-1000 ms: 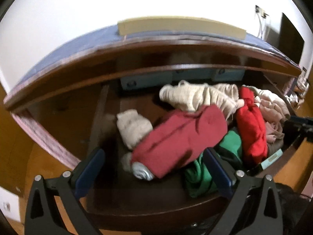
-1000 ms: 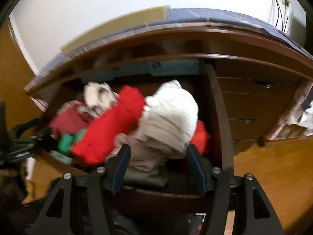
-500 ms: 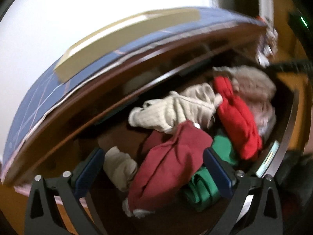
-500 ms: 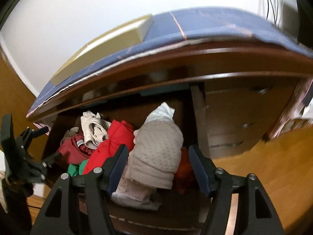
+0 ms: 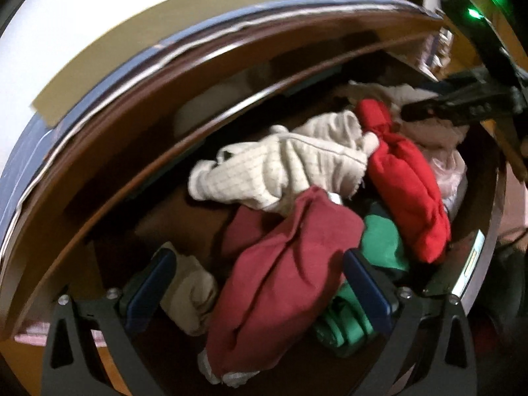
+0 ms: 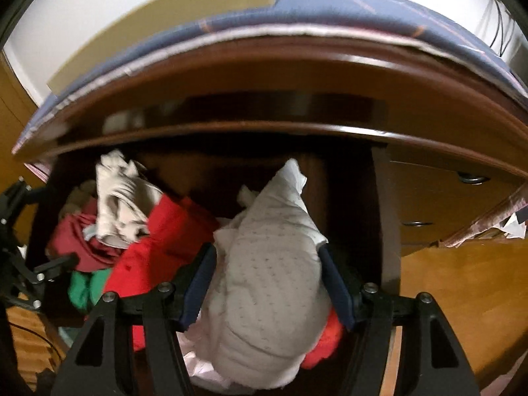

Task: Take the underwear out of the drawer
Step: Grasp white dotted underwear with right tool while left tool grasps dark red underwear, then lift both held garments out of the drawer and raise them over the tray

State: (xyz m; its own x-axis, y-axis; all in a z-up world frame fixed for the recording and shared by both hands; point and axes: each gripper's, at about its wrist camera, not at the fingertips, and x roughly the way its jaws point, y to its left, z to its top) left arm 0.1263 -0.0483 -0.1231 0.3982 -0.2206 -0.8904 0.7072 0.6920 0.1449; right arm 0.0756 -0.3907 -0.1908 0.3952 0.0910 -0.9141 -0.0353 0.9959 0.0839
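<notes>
The open drawer (image 5: 475,231) holds a pile of folded underwear. In the left wrist view my left gripper (image 5: 257,283) is open, its fingers either side of a dark red garment (image 5: 283,283). Behind it lie a cream checked piece (image 5: 280,171), a bright red roll (image 5: 406,191) and a green piece (image 5: 379,247). In the right wrist view my right gripper (image 6: 267,283) is open around a pale dotted garment (image 6: 274,283) at the drawer's right end. The bright red roll (image 6: 158,247) lies left of it.
The dresser top (image 6: 330,10) with a blue cover overhangs the drawer. A tan box (image 5: 165,33) lies on top. Closed drawers with handles (image 6: 472,178) are to the right. Wooden floor (image 6: 462,297) lies beyond. The right gripper shows in the left wrist view (image 5: 462,102).
Both grippers have moved closer to the drawer and lower over the pile. The left view has tilted. The dotted garment now fills the gap between the right fingers.
</notes>
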